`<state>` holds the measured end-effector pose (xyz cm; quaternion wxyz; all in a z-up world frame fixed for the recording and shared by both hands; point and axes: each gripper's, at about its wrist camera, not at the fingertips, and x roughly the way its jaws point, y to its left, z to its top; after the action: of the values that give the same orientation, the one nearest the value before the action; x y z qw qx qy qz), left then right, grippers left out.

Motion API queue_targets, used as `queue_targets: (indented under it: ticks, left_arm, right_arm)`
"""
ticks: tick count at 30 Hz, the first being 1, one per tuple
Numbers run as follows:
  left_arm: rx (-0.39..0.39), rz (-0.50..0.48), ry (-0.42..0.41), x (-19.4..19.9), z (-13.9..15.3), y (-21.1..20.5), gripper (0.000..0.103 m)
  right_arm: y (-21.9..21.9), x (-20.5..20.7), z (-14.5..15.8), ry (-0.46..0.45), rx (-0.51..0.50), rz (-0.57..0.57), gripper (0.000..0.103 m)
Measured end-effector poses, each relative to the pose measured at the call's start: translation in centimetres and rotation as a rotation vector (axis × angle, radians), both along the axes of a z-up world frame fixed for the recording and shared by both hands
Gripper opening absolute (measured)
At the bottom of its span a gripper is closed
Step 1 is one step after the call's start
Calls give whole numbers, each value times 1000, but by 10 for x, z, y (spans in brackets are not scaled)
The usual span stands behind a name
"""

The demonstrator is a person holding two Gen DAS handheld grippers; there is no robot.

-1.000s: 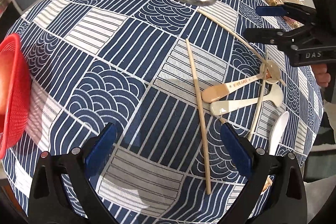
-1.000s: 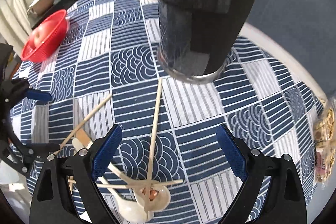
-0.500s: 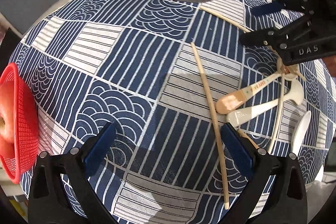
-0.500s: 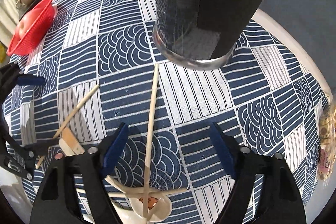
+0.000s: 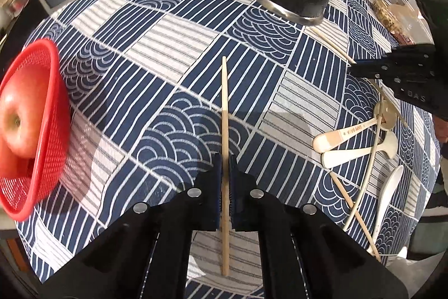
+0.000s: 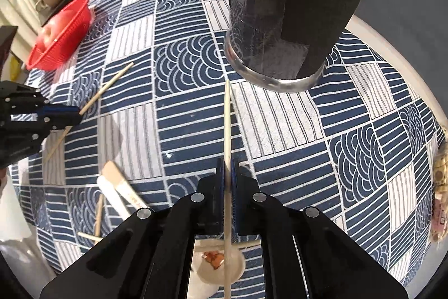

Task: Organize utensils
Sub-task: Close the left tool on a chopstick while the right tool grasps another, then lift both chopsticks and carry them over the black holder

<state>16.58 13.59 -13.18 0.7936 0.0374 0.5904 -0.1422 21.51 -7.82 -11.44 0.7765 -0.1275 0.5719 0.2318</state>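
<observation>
Gripping now, left claw [image 5: 225,181]: my left claw is clamped on a wooden chopstick [image 5: 224,114]; its jaws have just closed, and the stick runs straight between the blue pads and out past both ends.
Right claw [image 6: 228,187]: I have it pinched on a second chopstick [image 6: 227,125], jaws just closed too, with the stick's far tip reaching nearly to the holder's base.
Utensil holder [image 6: 288,4]: a tall dark cylinder with a metal rim at the bottom stands upright on the bench, at the far side of both views.
Bench [image 5: 173,46]: covered in a blue and white patterned cloth.
Spoons [image 5: 352,142]: from my left camera I see two cream spoons side by side to the right, and a white spoon [image 5: 387,195] nearer the edge.
Loose chopsticks [image 5: 361,187]: pale sticks cross over the spoons; another one [image 5: 352,203] lies slanted below them.
Small dish [image 6: 221,259]: a pale bowl with reddish bits sits under my right claw, beneath the held stick.
Red basket [image 5: 36,131]: at the bench's left edge, with an apple [image 5: 16,119] inside.
Snack packet [image 5: 392,10]: far right edge, details unclear.
</observation>
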Motion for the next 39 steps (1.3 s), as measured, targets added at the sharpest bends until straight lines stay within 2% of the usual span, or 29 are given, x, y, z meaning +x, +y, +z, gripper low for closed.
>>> queue_targets:
  ticks: [4, 9, 17, 20, 23, 27, 39]
  left_arm:
    - [-23, 55, 22, -7, 0, 13, 5]
    - [14, 112, 22, -16, 8, 26, 5]
    - [50, 162, -28, -27, 35, 32, 5]
    - [54, 175, -49, -31, 47, 25, 5]
    - [13, 193, -61, -32, 59, 18, 5]
    - [27, 195, -110, -37, 81, 5, 5]
    - [41, 212, -227, -47, 130, -28, 5]
  right_arm:
    - [-9, -6, 9, -3, 33, -19, 5]
    - [-24, -17, 24, -26, 66, -37, 5]
    - [-62, -41, 53, -93, 92, -71, 5]
    - [-78, -47, 63, -118, 118, -88, 5]
    - [-96, -58, 79, -175, 125, -108, 5]
    - [-116, -72, 100, -242, 147, -110, 5]
    - [-155, -96, 122, -317, 179, -115, 5]
